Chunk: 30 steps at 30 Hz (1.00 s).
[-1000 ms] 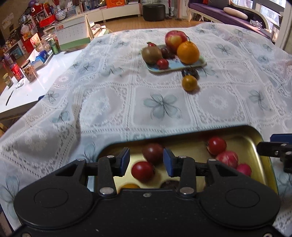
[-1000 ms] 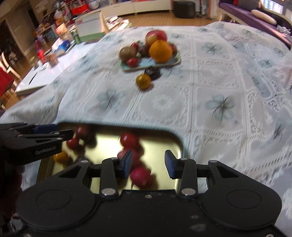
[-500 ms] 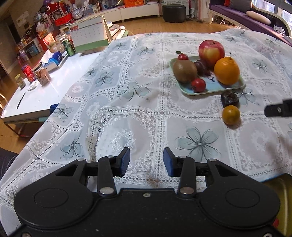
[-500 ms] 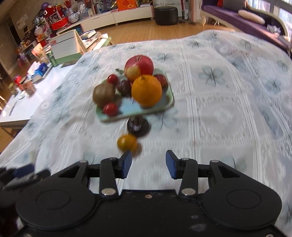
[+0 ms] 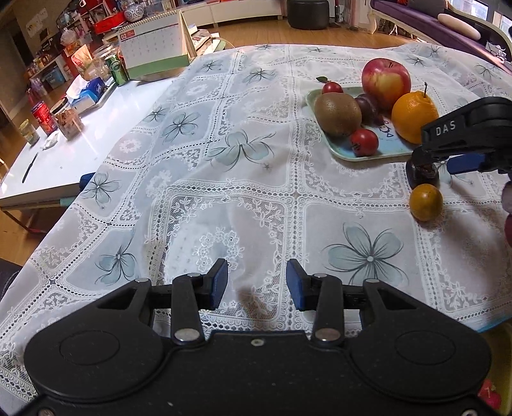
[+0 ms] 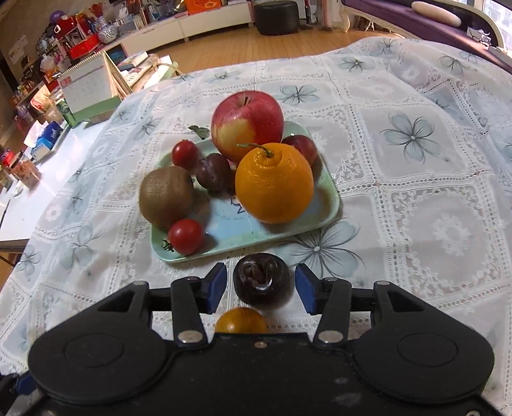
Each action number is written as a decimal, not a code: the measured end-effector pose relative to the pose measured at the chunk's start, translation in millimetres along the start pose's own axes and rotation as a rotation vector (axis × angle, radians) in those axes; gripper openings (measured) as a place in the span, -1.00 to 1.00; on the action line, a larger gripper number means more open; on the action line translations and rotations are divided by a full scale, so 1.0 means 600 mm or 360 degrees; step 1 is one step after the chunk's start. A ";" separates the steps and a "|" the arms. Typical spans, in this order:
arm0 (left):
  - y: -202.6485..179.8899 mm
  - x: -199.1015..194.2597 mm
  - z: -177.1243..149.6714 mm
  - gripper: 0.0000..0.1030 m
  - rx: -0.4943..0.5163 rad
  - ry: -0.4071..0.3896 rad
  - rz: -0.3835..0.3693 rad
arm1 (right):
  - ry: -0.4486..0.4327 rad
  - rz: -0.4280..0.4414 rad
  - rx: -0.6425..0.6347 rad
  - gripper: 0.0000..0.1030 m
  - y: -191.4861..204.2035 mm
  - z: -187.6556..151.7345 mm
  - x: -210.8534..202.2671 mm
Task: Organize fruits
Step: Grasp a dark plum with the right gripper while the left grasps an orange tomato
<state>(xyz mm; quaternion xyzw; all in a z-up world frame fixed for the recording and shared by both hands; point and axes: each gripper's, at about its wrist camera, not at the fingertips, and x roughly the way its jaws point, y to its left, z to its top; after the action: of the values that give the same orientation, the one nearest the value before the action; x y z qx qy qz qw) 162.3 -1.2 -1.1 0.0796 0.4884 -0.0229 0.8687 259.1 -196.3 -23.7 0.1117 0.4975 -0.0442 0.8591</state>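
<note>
A lived-in home living room is showing here: a lace floral tablecloth (image 5: 243,179) is covering the counter, a purple sofa (image 5: 425,19) and dark round ottoman (image 5: 308,13) are sitting on a wood floor (image 5: 256,32), a desk calendar (image 5: 152,46) is standing nearby, and crowded shelves (image 5: 80,19) are lining the far wall.

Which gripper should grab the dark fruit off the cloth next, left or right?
Right. The right gripper is open with the dark fruit between its fingers, just short of the tray. The left gripper is open over bare tablecloth, well away from the fruit.
</note>
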 end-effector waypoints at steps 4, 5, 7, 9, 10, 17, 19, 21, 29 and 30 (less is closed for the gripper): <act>0.005 0.007 0.000 -0.05 0.0005 0.0004 0.0006 | 0.0035 -0.0033 -0.0018 0.01 0.009 -0.001 0.027; 0.005 0.008 0.000 -0.05 0.0007 0.0006 0.0008 | 0.0045 -0.0043 -0.0019 0.01 0.010 -0.002 0.034; 0.005 0.011 0.000 -0.05 0.0012 0.0011 0.0013 | 0.0046 -0.0070 -0.0023 0.00 0.011 -0.006 0.041; 0.003 0.013 0.001 -0.05 0.0025 0.0011 0.0009 | 0.0030 -0.0073 -0.0054 -0.12 0.012 -0.009 0.041; 0.001 0.013 0.001 -0.05 0.0033 0.0009 0.0005 | 0.0021 -0.0067 -0.0069 -0.11 0.011 -0.009 0.037; -0.034 0.008 0.017 -0.05 0.0104 -0.0022 -0.0094 | -0.0068 -0.0010 -0.0027 -0.11 -0.031 -0.010 -0.042; -0.053 0.003 0.025 -0.05 0.0141 -0.0043 -0.0139 | -0.0093 0.0003 -0.0019 -0.11 -0.050 -0.019 -0.075; -0.075 0.000 0.035 -0.05 0.0177 -0.0065 -0.0186 | -0.0108 0.0001 -0.0022 -0.11 -0.070 -0.028 -0.103; -0.156 0.004 0.076 -0.03 0.0268 -0.0105 -0.0360 | -0.0095 -0.0041 -0.0020 -0.11 -0.149 -0.096 -0.174; -0.166 0.008 0.080 0.00 0.0277 -0.0105 -0.0372 | -0.0091 -0.0034 -0.0009 -0.11 -0.156 -0.106 -0.180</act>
<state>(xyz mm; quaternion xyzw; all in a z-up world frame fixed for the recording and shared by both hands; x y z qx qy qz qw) 193.6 -106.9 7.9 0.0964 0.4618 -0.1688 0.8654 133.7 -276.2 25.3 0.1028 0.4740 -0.0551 0.8728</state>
